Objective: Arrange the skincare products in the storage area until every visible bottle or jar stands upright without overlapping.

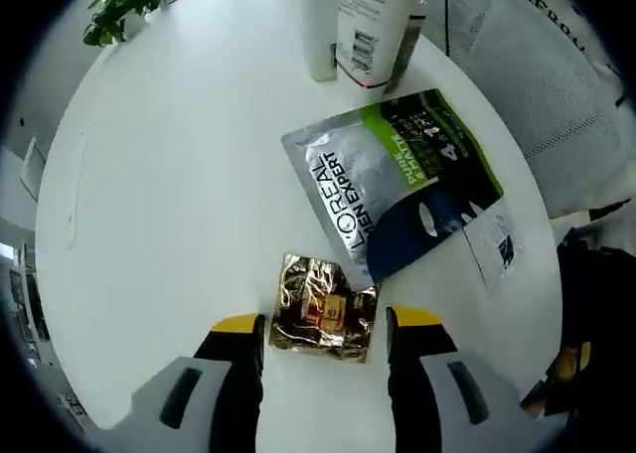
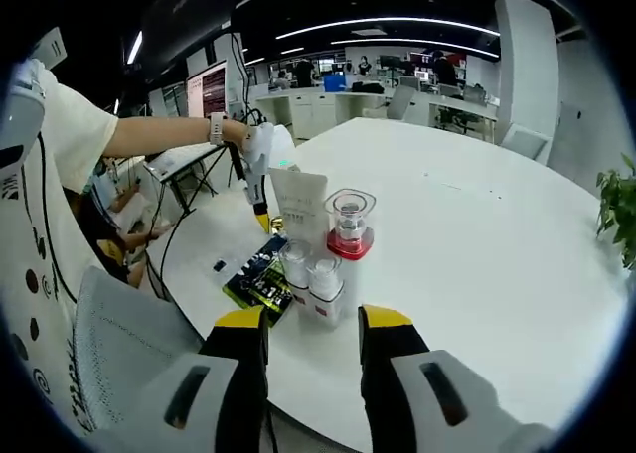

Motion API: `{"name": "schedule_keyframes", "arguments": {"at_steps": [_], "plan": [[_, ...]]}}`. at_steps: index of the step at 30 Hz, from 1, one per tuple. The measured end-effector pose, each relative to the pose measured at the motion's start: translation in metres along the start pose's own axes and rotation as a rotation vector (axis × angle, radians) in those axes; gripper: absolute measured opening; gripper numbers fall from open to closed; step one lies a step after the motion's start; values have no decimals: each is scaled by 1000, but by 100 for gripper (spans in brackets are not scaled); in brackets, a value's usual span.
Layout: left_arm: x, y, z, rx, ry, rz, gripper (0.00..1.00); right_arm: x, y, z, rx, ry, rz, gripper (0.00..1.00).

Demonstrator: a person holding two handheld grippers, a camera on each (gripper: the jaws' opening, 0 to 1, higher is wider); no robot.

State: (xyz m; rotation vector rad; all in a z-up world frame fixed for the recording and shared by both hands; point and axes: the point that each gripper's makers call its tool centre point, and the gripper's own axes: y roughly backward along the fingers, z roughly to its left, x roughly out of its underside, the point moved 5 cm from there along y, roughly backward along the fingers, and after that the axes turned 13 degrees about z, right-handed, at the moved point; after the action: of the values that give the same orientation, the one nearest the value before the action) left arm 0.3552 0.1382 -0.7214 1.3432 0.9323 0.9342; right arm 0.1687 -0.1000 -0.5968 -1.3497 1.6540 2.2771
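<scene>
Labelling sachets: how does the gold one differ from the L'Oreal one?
The gold sachet is smaller and crinkled foil; the L'Oreal sachet is larger, smooth, grey, green and navy. The gold one sits between the left gripper's open jaws; the L'Oreal lies beyond. Both lie flat on the table.

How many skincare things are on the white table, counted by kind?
Flat sachets: 2, the L'Oreal sachet and the gold sachet
Upright bottles: 3
Jar with red base: 1
Total: 6

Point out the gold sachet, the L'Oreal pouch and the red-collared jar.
gold sachet (image 1: 320,308), left gripper view, centre of the foil.
L'Oreal pouch (image 1: 393,180), left gripper view, middle of its printed face.
red-collared jar (image 2: 350,242), right gripper view, on its red collar.
</scene>
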Motion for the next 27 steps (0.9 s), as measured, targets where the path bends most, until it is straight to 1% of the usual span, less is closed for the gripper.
{"name": "schedule_keyframes", "arguments": {"at_steps": [9, 15, 18, 23, 27], "plan": [[1, -1, 2, 1, -10, -9, 43, 5, 2, 0, 4, -9, -1, 36], [-2, -3, 6, 1, -37, 42, 40, 6, 2, -2, 6, -15, -1, 36], [-3, -2, 4, 1, -42, 53, 38, 5, 3, -2, 9, -15, -5, 36], [-3, -2, 1, 1, -32, 49, 33, 6, 3, -2, 10, -17, -6, 35], [-2, -1, -1, -1, -18, 30, 32, 9, 5, -2, 12, -22, -6, 35]]}}
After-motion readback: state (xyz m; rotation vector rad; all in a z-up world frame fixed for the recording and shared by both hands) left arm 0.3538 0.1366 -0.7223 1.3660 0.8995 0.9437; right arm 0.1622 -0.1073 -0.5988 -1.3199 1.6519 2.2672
